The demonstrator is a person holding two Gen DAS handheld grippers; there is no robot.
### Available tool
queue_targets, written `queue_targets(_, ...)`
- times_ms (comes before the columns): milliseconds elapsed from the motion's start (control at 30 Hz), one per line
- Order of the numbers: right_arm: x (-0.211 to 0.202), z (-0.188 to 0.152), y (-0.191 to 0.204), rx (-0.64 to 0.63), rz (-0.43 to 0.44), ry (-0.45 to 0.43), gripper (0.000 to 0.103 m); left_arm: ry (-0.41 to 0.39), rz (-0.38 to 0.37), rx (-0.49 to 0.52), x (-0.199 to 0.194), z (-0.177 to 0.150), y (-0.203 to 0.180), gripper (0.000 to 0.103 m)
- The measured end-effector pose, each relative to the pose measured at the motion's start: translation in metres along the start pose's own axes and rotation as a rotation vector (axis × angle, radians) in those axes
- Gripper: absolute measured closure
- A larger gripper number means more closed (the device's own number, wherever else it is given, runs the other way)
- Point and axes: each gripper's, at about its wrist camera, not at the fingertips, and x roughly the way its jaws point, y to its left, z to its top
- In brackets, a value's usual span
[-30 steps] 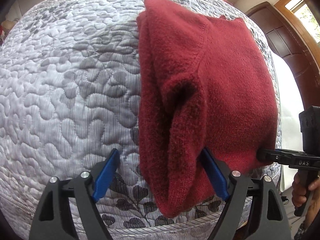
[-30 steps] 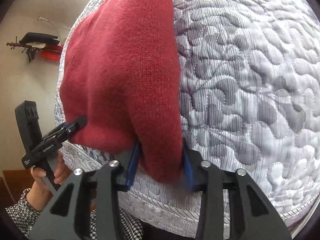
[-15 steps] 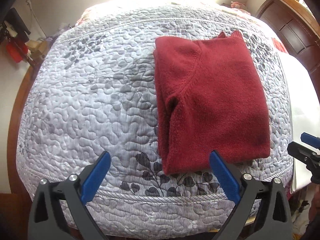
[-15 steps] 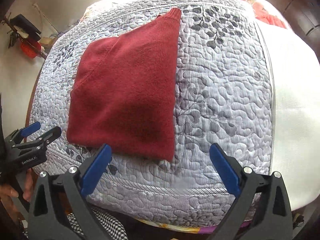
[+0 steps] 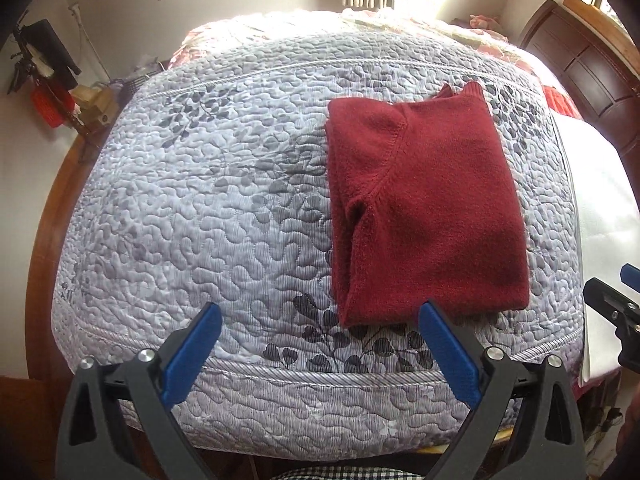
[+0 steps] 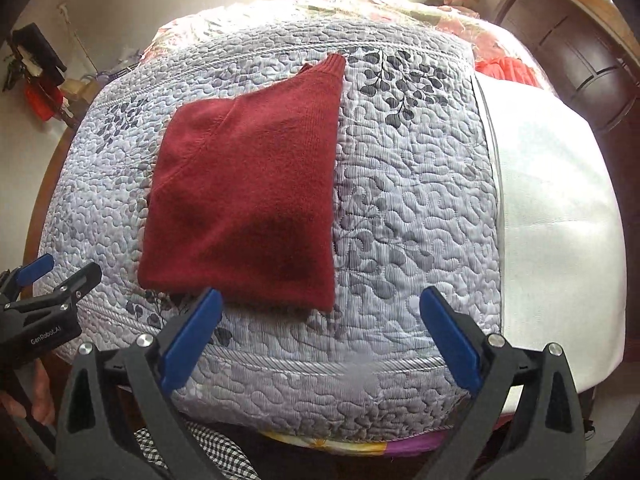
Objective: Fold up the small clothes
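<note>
A dark red knit sweater (image 5: 424, 208) lies folded into a rectangle on the grey quilted bedspread (image 5: 208, 208), a sleeve tucked along its left side. In the right wrist view the same sweater (image 6: 248, 200) sits left of centre. My left gripper (image 5: 320, 344) is open, held back over the bed's near edge, its blue pads wide apart and empty. My right gripper (image 6: 320, 340) is open too, off the sweater's near hem. Each gripper shows at the edge of the other's view: the right one (image 5: 616, 304) and the left one (image 6: 44, 292).
A white sheet (image 6: 560, 208) covers the bed's right side. A dark wooden headboard (image 5: 580, 64) stands at the far right. Clutter and a red item (image 5: 48, 108) hang by the left wall. Checked fabric (image 6: 208, 452) shows below the bed edge.
Both grippers were at the sweater's near hem, the right one clamped on it; both have let go and pulled back from the bed. The sweater now lies flat.
</note>
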Motion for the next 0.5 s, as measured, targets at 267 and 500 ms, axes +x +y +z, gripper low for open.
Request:
queue_targets(267, -0.010, -0.001, 0.005, -0.006, -0.019, -0.014, 0.004, -0.001, 0.003, -0.006, -0.005, -0.002, -0.002, 0.004)
queue_targets(500, -0.015, -0.003, 0.010, -0.006, -0.028, -0.022, 0.004, -0.011, 0.017, -0.005, -0.010, -0.002, 0.000, 0.004)
